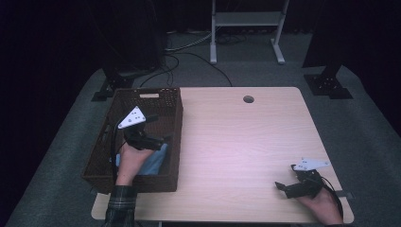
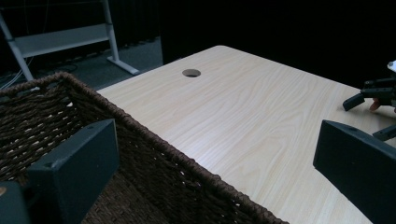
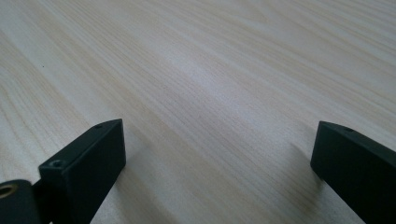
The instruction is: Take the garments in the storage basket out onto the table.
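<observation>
Wood table (image 1: 236, 137) — left gripper (image 1: 158, 141) gaping over basket (image 1: 176, 142), blue cloth (image 1: 153, 161) inside.

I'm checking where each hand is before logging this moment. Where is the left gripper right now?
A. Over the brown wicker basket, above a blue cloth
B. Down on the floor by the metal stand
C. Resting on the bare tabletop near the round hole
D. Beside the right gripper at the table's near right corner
A: the high view shows the left gripper over the wicker basket, above the blue cloth, both fingers apart.
</observation>
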Tool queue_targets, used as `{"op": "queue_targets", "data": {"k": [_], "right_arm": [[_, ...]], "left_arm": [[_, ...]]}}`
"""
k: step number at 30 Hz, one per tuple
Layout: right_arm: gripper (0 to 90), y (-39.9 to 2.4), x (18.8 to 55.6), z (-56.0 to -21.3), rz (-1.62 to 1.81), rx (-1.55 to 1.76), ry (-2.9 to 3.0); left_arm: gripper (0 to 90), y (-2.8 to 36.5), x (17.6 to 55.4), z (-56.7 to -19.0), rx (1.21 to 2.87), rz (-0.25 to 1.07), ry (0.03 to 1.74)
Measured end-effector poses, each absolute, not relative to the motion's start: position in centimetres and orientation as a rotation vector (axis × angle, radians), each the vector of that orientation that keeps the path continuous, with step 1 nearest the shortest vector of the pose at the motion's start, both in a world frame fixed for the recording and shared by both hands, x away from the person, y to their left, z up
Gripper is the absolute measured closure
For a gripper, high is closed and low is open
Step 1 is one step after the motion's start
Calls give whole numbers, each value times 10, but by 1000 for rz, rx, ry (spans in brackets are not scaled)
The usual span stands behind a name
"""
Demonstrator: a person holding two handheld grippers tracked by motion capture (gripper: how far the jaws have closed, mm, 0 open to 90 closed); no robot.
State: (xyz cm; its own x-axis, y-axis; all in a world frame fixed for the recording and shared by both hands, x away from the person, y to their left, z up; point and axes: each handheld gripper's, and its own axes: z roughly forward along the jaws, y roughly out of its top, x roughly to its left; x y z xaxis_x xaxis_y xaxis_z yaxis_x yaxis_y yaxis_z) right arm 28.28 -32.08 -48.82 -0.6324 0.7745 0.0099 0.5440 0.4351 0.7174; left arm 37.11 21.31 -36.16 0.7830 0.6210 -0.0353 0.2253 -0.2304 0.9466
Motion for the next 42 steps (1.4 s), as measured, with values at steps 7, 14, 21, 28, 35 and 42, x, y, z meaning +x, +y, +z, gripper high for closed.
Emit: {"op": "queue_targets", "data": {"k": [7, 14, 21, 28, 35, 42], "right_arm": [[21, -321, 283, -488, 1010, 1130, 2372], [21, -321, 283, -488, 1010, 1131, 2371], [21, -321, 283, -488, 1010, 1131, 2372], [21, -321, 283, -488, 1010, 1129, 2371], [21, -321, 283, -488, 1010, 1130, 2371], [21, -321, 283, -488, 1010, 1130, 2371]], "left_arm": [[0, 218, 371, -361, 1798, 427, 662], [0, 222, 370, -361, 1796, 432, 670], [0, 227, 369, -360, 1795, 438, 670], [0, 229, 369, -360, 1795, 439, 671], [0, 236, 367, -360, 1788, 448, 682], [0, 245, 366, -359, 1769, 455, 701]]}}
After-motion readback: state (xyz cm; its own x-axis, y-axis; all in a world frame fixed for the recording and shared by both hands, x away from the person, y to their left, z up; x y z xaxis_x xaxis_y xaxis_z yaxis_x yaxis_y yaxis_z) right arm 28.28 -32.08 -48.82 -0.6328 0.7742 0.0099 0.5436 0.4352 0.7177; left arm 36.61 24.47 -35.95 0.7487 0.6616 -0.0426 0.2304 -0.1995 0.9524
